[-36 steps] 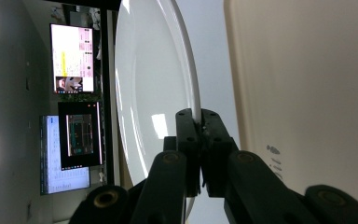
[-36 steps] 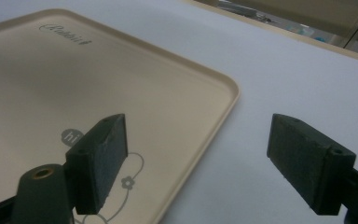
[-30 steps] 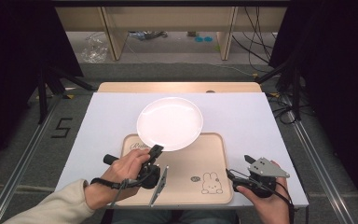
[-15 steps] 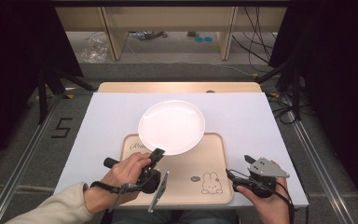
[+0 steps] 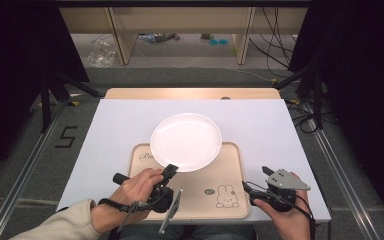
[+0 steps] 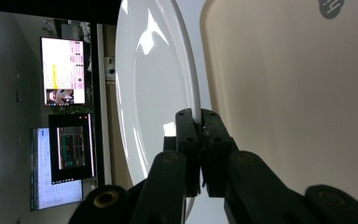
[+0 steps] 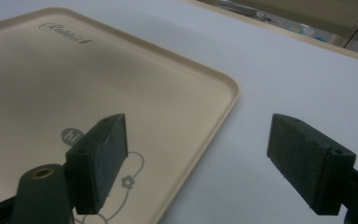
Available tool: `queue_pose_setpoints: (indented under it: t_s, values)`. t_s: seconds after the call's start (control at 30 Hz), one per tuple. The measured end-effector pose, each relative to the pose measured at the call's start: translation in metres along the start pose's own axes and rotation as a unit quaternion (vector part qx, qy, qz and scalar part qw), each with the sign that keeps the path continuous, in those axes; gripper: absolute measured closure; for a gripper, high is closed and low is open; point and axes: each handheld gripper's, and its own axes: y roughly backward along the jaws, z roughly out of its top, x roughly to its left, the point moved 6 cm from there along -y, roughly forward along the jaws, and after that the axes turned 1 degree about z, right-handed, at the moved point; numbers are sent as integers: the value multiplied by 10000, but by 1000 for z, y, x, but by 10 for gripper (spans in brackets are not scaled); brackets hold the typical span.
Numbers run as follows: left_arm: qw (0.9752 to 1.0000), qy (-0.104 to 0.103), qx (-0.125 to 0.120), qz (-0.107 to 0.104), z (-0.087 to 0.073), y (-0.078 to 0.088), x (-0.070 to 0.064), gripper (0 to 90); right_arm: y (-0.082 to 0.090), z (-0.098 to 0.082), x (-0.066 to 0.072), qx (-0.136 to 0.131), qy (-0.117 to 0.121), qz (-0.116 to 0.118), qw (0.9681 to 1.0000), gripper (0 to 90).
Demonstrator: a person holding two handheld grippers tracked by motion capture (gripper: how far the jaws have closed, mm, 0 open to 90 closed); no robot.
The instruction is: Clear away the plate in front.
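Plate [image 5: 186, 141], white and round, was pinched at its near rim by the left tool [image 5: 170, 172], whose jaws were clamped tight on the edge; in the left gripper view the rim [image 6: 196, 100] ran straight in between the two black pads. It hung over the far half of a beige tray [image 5: 230, 200], and whether its far edge touched the tray or the sheet could not be told from the high view. The plate covered most of the script printed at the tray's far left corner, leaving only the first letters [image 5: 146, 157] readable. The person's left hand [image 5: 135, 187] hid much of the tool's body. At the near right, the right tool [image 5: 252, 190] sat just beside the tray's edge with its jaws standing wide apart and nothing between them. A rabbit drawing [image 5: 224, 195] marked the tray's near right part. Farther off lay the white worktop [image 5: 115, 125], then a wooden strip [image 5: 190, 93] along its back, and beyond it cables [image 5: 275, 40] on the floor.
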Motion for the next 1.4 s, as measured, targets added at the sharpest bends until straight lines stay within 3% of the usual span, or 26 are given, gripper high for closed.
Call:
queue_pose_setpoints:
  t_s: [0.3, 0.53, 0.73, 0.83, 1.3, 1.4]
  values:
    - [9997, 8, -27, -246, 2, -7, -17, 872, 0, 1, -1, -48, 55, -40, 10000, 212]
    - [9981, -107, -43, -612, 3, -18, -38, 871, 0, 0, 0, 1, 1, 9, 10000, 212]
    - [9959, -43, -64, -905, 3, -25, -50, 870, 0, 0, -1, -34, 54, -18, 10000, 212]
    - [9945, 53, -74, -1048, 1, -28, -54, 869, 0, 0, -1, -38, 55, -20, 10000, 212]
    - [9923, -1, -94, -1235, 1, -34, -63, 860, -1, 0, -1, -8, 48, 1, 10000, 212]
    - [9904, 112, -140, -1373, 1, -34, -62, 861, -1, 0, 0, -1, 29, 9, 10000, 212]
